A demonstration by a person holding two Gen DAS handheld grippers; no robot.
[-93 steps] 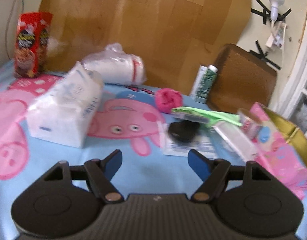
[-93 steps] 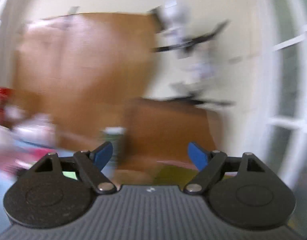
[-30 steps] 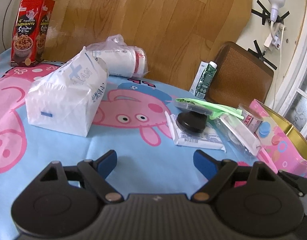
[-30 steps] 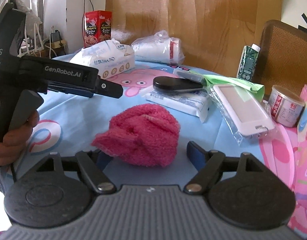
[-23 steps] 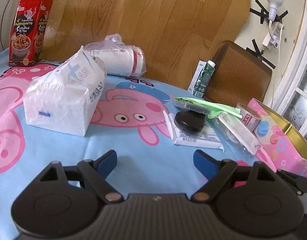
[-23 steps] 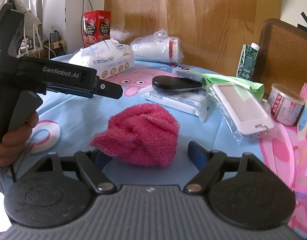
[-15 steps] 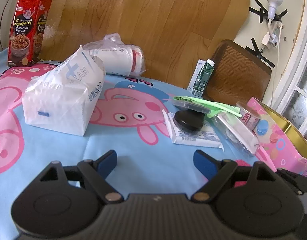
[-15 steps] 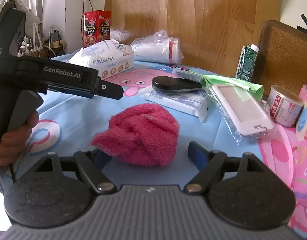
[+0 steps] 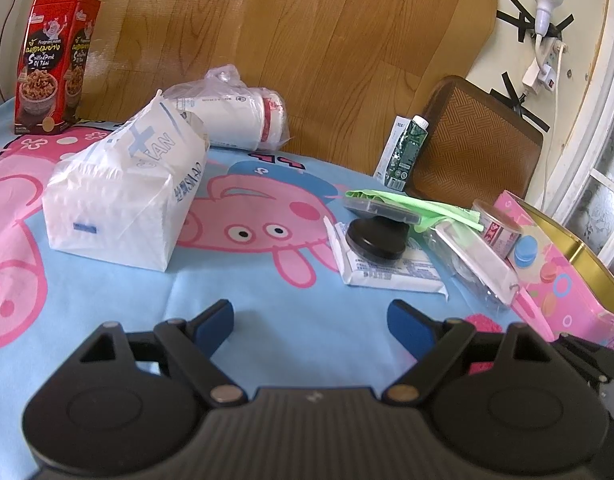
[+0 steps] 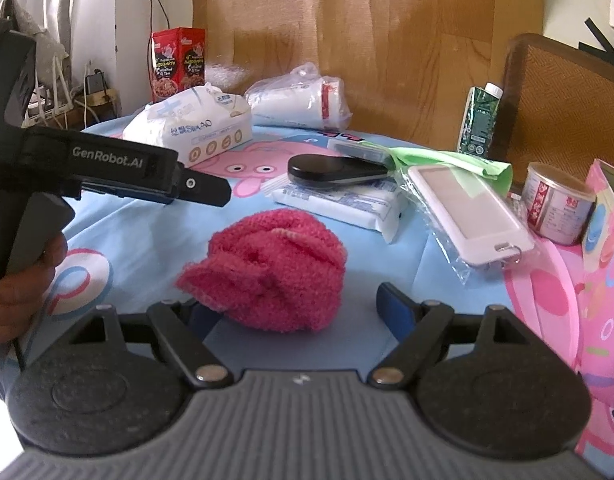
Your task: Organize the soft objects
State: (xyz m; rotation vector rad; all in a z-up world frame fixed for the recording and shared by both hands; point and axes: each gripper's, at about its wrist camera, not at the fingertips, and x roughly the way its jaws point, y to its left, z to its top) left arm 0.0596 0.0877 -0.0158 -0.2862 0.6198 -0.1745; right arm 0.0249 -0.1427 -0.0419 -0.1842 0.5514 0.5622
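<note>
The bench (image 9: 267,300) is covered by a blue cloth printed with pink cartoon pigs. At its far side, a large white tissue pack (image 9: 123,200) is seen lying beside a plastic-wrapped white roll (image 9: 243,124), with a red snack box (image 9: 53,64) standing upright behind them. A gold-lined pink tin (image 9: 567,276) is seen at the right edge.

The left hand-held gripper (image 9: 311,318) is held above bare cloth with its blue pads spread wide and nothing between them. The right hand-held gripper (image 10: 295,306) is likewise spread wide; the pink fuzzy cloth bundle (image 10: 267,264) is seen lying on the bench between its fingers, close against the left finger and clear of the right one, and is not clamped.

Beyond the bundle, a flat white packet (image 10: 343,200) is topped by a black oval object (image 10: 331,170). A white device in a clear bag (image 10: 471,208) is seen to the right, near a small can (image 10: 557,204) and a green carton (image 10: 477,120).
</note>
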